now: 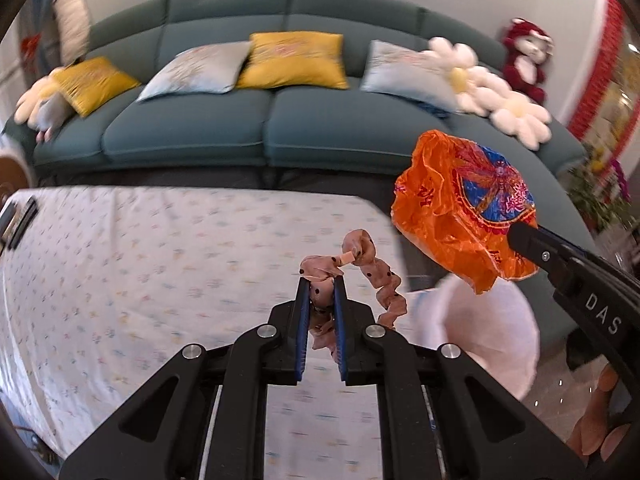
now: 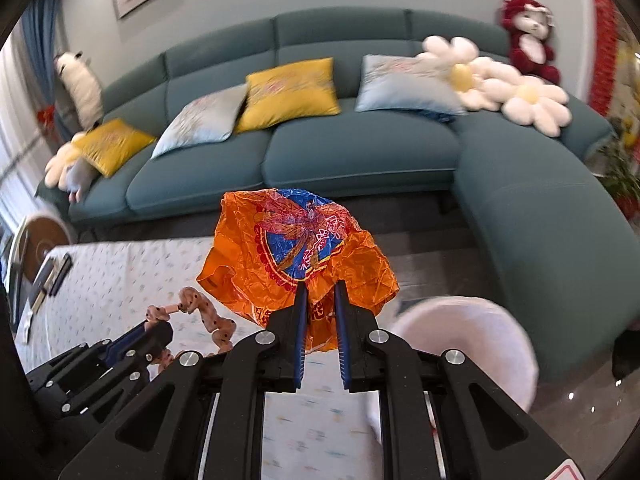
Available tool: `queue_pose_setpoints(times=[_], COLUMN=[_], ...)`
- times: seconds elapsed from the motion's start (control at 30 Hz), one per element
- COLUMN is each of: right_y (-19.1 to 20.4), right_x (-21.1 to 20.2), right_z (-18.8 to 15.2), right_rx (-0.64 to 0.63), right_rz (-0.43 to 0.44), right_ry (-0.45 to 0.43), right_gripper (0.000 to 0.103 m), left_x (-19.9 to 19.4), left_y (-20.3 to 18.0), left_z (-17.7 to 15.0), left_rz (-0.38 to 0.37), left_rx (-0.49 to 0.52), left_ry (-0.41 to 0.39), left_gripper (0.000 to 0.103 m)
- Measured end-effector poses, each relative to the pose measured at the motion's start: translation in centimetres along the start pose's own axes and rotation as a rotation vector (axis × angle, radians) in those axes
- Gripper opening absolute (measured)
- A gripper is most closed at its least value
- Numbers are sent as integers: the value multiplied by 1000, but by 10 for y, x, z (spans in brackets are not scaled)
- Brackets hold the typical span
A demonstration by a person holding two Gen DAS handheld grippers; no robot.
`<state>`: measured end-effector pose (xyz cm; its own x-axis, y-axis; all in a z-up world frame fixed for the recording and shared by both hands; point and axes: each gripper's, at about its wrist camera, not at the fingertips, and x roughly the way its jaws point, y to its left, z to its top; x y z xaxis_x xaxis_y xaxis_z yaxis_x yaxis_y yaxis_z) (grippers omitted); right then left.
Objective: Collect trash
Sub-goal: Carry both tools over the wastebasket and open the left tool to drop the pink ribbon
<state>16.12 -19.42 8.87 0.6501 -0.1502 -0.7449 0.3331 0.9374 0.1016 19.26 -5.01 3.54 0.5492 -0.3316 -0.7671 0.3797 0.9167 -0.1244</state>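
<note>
Both grippers clamp trash above the table (image 1: pixel 120 264): left gripper (image 1: pixel 322 284) pinching the pink scrunchie (image 1: pixel 372 268), right gripper (image 2: pixel 321 288) the orange wrapper (image 2: pixel 296 256), nearer the white bin (image 2: pixel 472 332) at its four o'clock

The left gripper (image 1: pixel 322 280) is above the table (image 1: pixel 120 264) and holds a strip of wrapping (image 1: pixel 356 264) between its fingers. To its right, the right gripper (image 2: pixel 321 286) holds a crumpled wrapper (image 2: pixel 296 256) (it is lifted clear of the table). Below the wrapper, just beside the table's right edge, stands a bin (image 2: pixel 480 332). A sofa (image 1: pixel 240 128) runs along the far side, behind the table, and turns toward the near right. Cushions (image 1: pixel 292 60) lie on its seat. A plush toy (image 2: pixel 528 36) sits on its far right corner.
</note>
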Motion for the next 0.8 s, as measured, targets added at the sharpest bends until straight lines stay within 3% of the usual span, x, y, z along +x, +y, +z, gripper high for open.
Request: queue_pose_setpoints(times=[0.37, 0.8], right_y=[-103, -173], right_x=[-49, -45], right_z=[-32, -62], right_rx=[91, 178], right_rz=[-80, -116], right_ry=[-30, -3], right_gripper=[13, 13], left_x=[-14, 11], left_y=[-118, -183], left_z=[-27, -49], left_rz=[-85, -113], left_rx=[129, 213], left_ry=[-1, 55], left_gripper=[11, 11])
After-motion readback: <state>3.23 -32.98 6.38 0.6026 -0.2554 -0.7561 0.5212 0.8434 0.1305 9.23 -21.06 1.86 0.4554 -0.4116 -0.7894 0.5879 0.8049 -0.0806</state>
